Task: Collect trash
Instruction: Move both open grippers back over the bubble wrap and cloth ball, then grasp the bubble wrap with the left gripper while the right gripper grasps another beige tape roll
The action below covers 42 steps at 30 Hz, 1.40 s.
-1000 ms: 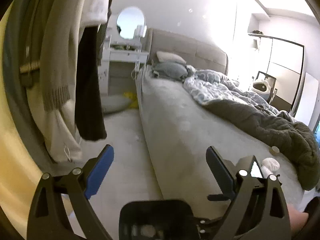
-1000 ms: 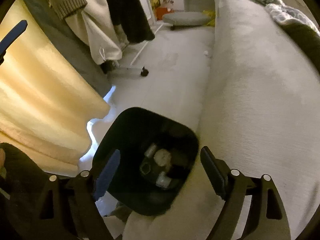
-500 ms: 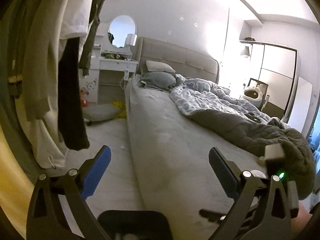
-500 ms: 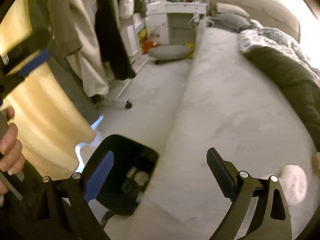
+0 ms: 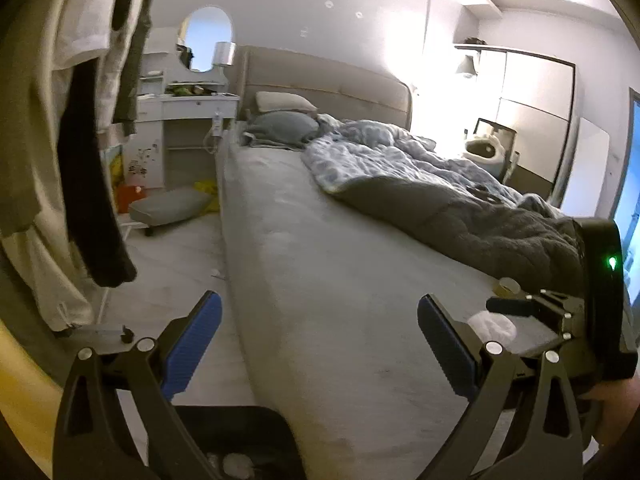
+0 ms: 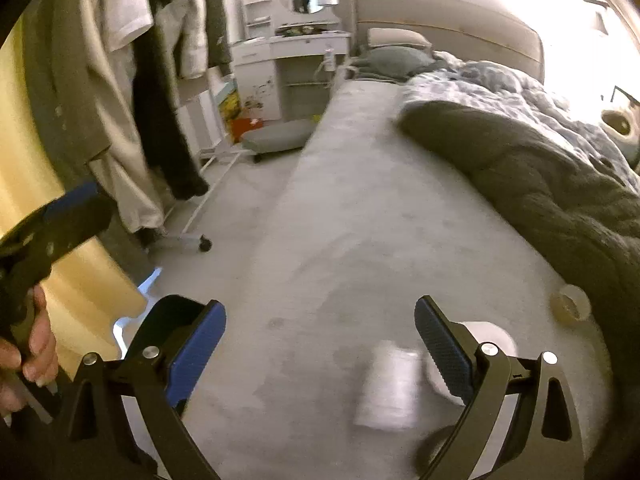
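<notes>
My left gripper point(image 5: 320, 340) is open and empty above the bed's near edge. My right gripper point(image 6: 320, 344) is open and empty over the grey mattress point(image 6: 360, 240). A flat white packet point(image 6: 386, 388) lies on the mattress between the right fingers, nearer the right one. A white crumpled tissue point(image 6: 490, 340) sits behind the right finger; it also shows in the left wrist view point(image 5: 492, 326). A small clear tape roll point(image 6: 570, 304) lies by the dark blanket. The black trash bin point(image 6: 160, 320) stands on the floor at the bed's side, with white scraps point(image 5: 236, 464) inside.
A dark grey blanket point(image 6: 540, 184) and a blue quilt point(image 5: 380, 152) cover the bed's far side. Clothes point(image 6: 160, 100) hang on a wheeled rack at the left. A grey floor cushion point(image 6: 276, 136), a white dressing table point(image 6: 288, 60) and a yellow curtain point(image 6: 32, 200) stand beyond.
Both grippers have risen and swung from the bin toward the bed top. The white packet, tissue and tape roll have come into the right wrist view.
</notes>
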{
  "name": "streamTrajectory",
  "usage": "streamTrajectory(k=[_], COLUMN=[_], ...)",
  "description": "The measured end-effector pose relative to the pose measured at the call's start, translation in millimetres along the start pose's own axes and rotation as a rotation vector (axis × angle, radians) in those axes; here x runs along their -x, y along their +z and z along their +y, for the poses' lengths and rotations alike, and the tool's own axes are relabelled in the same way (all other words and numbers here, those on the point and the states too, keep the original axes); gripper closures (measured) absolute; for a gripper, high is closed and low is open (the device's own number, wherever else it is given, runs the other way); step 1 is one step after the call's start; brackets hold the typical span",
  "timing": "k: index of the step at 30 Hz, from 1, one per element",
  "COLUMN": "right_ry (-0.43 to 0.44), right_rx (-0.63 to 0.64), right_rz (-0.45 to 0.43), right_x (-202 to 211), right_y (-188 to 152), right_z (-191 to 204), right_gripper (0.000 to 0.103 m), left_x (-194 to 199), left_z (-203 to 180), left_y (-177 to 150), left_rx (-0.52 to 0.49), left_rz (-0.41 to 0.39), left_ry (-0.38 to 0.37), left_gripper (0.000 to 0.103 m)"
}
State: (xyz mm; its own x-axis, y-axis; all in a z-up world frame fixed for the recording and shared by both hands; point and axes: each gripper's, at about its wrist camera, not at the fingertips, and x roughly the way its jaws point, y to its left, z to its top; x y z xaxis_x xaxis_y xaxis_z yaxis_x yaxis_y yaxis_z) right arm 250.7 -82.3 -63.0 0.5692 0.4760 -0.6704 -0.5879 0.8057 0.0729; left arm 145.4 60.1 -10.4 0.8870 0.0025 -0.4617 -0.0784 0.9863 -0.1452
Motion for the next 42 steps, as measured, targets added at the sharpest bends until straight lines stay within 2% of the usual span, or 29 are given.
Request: streamTrajectory(k=[17,28,32,37,42], right_ry=[-0.1,-0.139,-0.151,-0.169,-0.184], right_rx=[-0.181,-0.254,-0.266,-0.289,-0.324], right_rz=[-0.069,-0.083,-0.081,-0.068,-0.058], right_x=[31.7,41.0,38.8,32.9,26.9], right_y=[-15.0,-25.7,-26.6,-31.2,-33.1], right_z=[-95.5,-131.2,-141.3,-159.0,-174.3], right_gripper=[0.007,0.007,0.007,0.007,0.007], left_x=[-44.7,-69.5,-80.1,-98.5,-115.2], left_z=[-91.2,-125.1,-136.5,-147.7,-150.5], left_y=[-30.4,-50.8,-57.0,-69.7,-76.4], left_rx=[-0.16,-0.165,-0.157,-0.179,-0.145], left_rz=[0.125,0.224,0.258,0.303,0.357], left_ry=[-0.146,-0.213,-0.23,-0.235,-0.249], left_gripper=[0.004,0.005,0.015,0.018,0.024])
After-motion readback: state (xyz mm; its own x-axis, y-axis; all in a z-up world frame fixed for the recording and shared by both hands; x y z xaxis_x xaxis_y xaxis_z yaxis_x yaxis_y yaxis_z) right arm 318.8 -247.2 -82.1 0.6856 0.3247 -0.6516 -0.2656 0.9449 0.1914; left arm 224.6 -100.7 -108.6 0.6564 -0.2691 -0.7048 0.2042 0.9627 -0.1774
